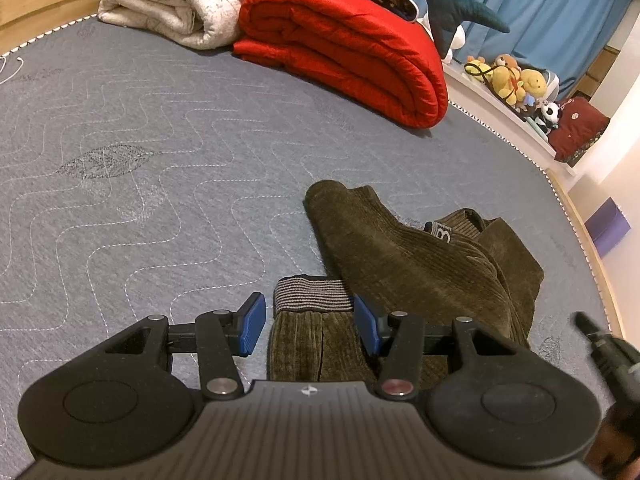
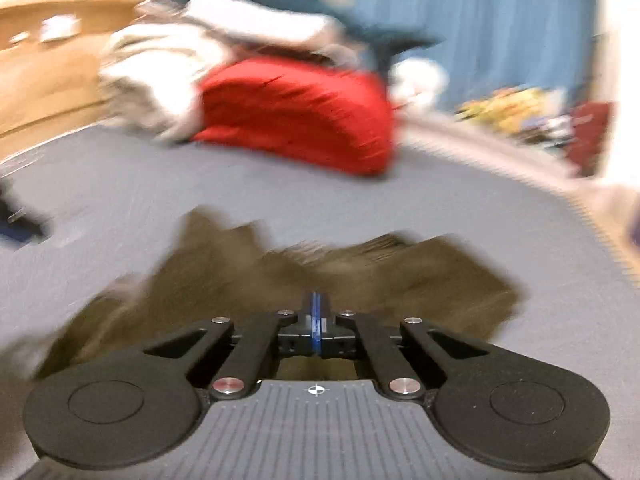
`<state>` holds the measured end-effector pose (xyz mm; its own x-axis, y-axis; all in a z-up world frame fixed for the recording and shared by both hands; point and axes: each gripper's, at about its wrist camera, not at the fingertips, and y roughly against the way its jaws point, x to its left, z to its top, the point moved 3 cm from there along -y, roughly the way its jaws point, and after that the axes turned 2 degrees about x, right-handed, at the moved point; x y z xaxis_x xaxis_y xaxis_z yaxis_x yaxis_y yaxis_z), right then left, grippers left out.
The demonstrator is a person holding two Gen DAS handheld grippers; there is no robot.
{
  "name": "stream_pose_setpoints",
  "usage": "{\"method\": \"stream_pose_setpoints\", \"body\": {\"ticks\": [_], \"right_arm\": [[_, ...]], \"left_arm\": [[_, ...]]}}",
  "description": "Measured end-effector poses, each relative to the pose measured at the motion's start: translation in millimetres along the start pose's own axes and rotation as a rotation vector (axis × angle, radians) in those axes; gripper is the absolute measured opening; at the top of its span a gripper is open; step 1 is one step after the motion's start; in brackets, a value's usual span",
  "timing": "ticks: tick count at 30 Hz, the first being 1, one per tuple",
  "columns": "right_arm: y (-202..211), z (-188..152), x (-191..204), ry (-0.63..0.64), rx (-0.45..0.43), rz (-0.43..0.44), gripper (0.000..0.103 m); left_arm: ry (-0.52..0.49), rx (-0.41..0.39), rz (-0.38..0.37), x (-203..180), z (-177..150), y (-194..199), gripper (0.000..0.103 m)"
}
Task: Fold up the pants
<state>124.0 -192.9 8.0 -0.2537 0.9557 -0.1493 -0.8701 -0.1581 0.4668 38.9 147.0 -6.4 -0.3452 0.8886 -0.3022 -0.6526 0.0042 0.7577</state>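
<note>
Olive-brown corduroy pants [image 1: 420, 264] lie crumpled on the grey quilted mattress [image 1: 140, 200], right of centre. One leg runs toward me and ends in a striped rib cuff [image 1: 308, 296]. My left gripper [image 1: 310, 320] is open and straddles that cuff. Its left pad [image 1: 252, 324] stands clear of the cloth, while its right pad [image 1: 366, 326] is at the cloth's edge. In the blurred right wrist view, my right gripper [image 2: 317, 320] is shut, blue pads together with no cloth seen between them. It hovers over the pants [image 2: 400, 280].
A rolled red quilt [image 1: 344, 60] and a white blanket [image 1: 160, 4] lie at the far side of the mattress. Plush toys [image 1: 516, 80] sit on a ledge by the blue curtain [image 1: 540, 0]. The mattress edge [image 1: 576, 216] runs down the right.
</note>
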Motion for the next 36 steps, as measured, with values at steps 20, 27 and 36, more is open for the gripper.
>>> {"method": "stream_pose_setpoints", "body": {"ticks": [20, 27, 36], "right_arm": [[-90, -26, -3, -0.113, 0.255, 0.053, 0.092], [-85, -38, -18, -0.230, 0.323, 0.213, 0.031], [43, 28, -78, -0.403, -0.049, 0.139, 0.019]], "left_arm": [[-0.254, 0.104, -0.085, -6, 1, -59, 0.055], [-0.092, 0.192, -0.143, 34, 2, -130, 0.077], [-0.087, 0.165, -0.233, 8, -1, -160, 0.084]]}}
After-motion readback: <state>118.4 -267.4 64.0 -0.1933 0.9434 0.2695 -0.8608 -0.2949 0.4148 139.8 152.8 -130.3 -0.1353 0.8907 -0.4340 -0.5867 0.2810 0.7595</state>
